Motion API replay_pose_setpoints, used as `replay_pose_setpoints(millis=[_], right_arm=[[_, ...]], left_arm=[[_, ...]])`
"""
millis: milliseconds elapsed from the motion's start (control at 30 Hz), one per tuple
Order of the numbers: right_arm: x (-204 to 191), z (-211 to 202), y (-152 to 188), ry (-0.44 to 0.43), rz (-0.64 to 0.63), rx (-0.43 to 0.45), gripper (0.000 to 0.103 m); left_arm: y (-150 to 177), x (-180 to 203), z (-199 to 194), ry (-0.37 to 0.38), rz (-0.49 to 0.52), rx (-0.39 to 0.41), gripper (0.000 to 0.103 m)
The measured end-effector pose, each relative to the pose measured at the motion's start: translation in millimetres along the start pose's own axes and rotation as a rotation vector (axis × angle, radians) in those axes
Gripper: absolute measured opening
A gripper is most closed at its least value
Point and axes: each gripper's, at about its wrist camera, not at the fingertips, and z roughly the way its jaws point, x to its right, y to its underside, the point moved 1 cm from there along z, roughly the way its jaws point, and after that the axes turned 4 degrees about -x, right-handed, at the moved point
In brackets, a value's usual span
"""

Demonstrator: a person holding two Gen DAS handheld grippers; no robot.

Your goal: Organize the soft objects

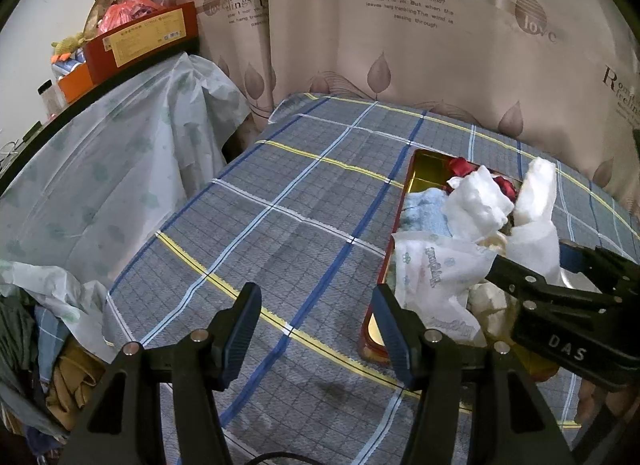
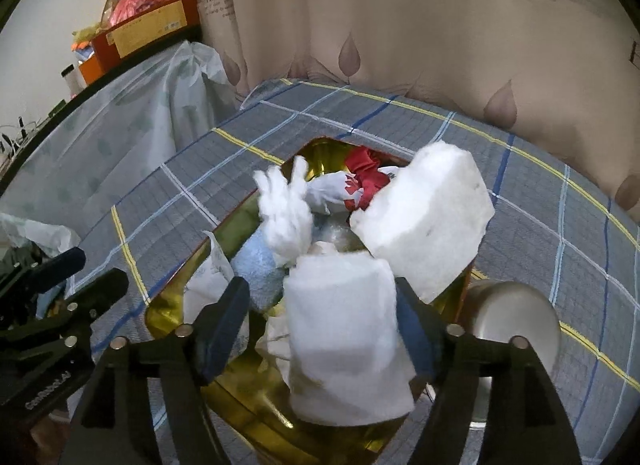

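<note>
A gold tray with a red rim lies on the plaid bedspread and holds several soft things. Among them are a big white foam block, fluffy white cotton, a blue towel, red cloth and a printed white pack. My right gripper hangs open over the tray. A white soft roll stands between its fingers, with a gap at the left pad. My left gripper is open and empty over the bedspread, left of the tray.
A round silver metal object sits against the tray's right side. A plastic-covered cabinet with boxes on top stands at the left. A printed curtain hangs behind the bed. Piled clothes lie at the lower left.
</note>
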Motion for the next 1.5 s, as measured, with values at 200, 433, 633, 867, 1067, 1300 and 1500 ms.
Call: replay_pose_setpoints(millis=[200, 433, 633, 867, 1067, 1300, 1500], right_arm=[[3, -13, 4, -0.002, 0.017, 0.03, 0.08], [6, -37, 16, -0.008, 0.058, 0.072, 0.085], [7, -56, 43, 0.094, 0.08, 0.097, 0.096], [5, -61, 67, 0.095, 0.12, 0.076, 0.098], [-2, -60, 75, 0.124, 0.098, 0.071, 0.099], [0, -56, 78, 0.115, 0.103, 0.052, 0.1], [-2, -53, 78, 0.116, 0.099, 0.043, 0.1]], left_arm=[[0, 2, 1, 0.007, -0.004, -0.007, 0.059], [-1, 2, 1, 0.005, -0.003, -0.006, 0.059], [-1, 4, 1, 0.005, 0.002, -0.008, 0.059], [0, 12, 0, -0.001, 0.027, -0.002, 0.059], [2, 15, -1, -0.004, 0.037, -0.002, 0.059], [3, 15, -1, -0.002, 0.043, -0.005, 0.059], [3, 17, -1, -0.003, 0.051, -0.007, 0.059]])
